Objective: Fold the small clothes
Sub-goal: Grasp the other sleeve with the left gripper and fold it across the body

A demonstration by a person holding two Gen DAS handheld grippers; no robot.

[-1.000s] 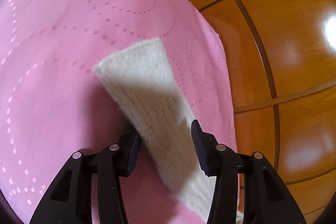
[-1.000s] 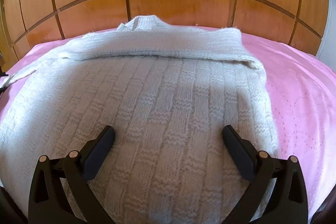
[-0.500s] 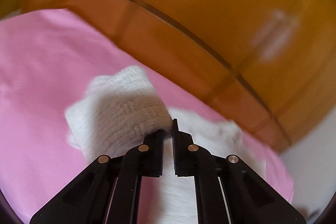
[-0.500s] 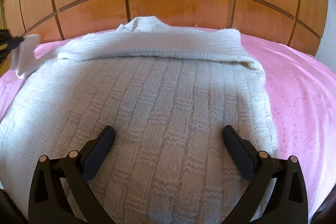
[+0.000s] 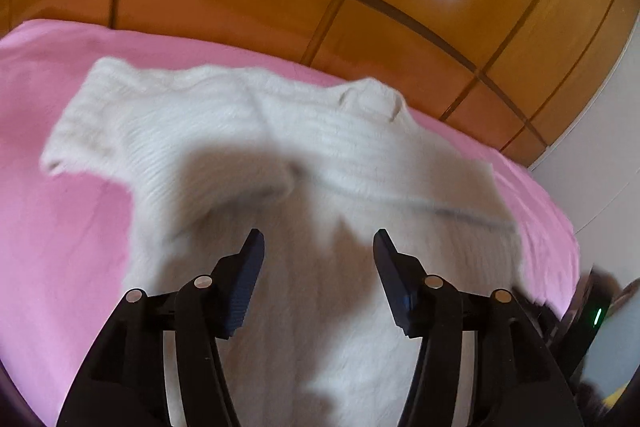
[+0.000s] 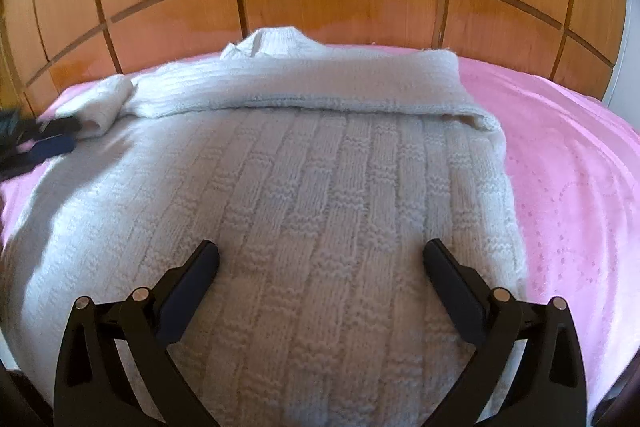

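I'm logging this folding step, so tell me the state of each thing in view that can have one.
White knitted sweater: lying flat on the bedspread, right sleeve folded across its top.
Left sleeve: cuff bunched at the sweater's left shoulder, released.
Left gripper: jaws opening, nothing between them.
Right gripper: open wide above the sweater, holding nothing.
Pink bedspread: spread smooth.

Glossy orange-brown wooden panelled headboard (image 6: pixel 344 3) with dark grooves, pink dotted bedspread (image 6: pixel 568 163) below it, white wall (image 5: pixel 600 147) at its right edge
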